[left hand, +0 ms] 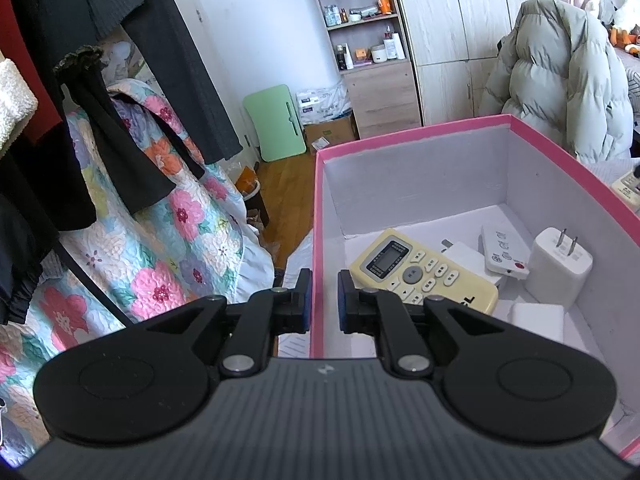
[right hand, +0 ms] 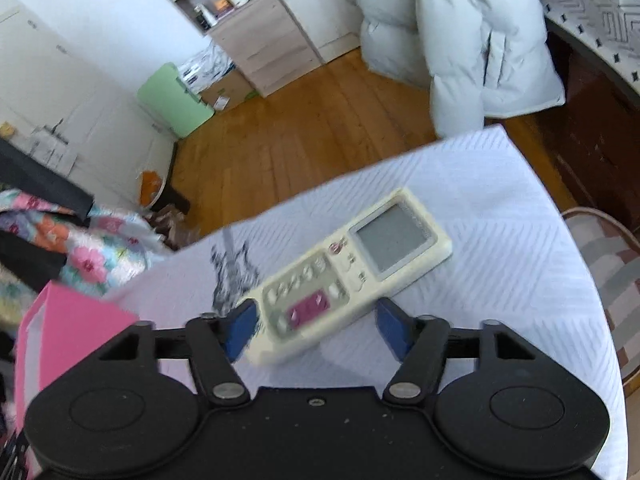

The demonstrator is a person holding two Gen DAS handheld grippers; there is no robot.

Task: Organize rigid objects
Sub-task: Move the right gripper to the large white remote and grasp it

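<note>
A pink box [left hand: 318, 200] with white inside walls stands on the table. My left gripper [left hand: 325, 300] is shut on its left wall, one finger on each side. Inside lie a yellowish remote [left hand: 424, 272], a small white remote [left hand: 502, 250], a white plug charger [left hand: 558, 268] and white adapters [left hand: 538, 318]. In the right wrist view a cream remote [right hand: 348, 276] lies on the white tablecloth [right hand: 500, 240]. My right gripper [right hand: 318, 326] is open, its blue pads on either side of the remote's near end, not clamped. The pink box [right hand: 68, 332] shows at the left.
A grey puffer coat [left hand: 560, 76] hangs behind the table. A floral quilt [left hand: 152, 232] and dark clothes [left hand: 100, 80] hang at the left. A shelf unit [left hand: 364, 20] and a green board [left hand: 276, 120] stand at the far wall. Another remote [left hand: 628, 186] lies beyond the box.
</note>
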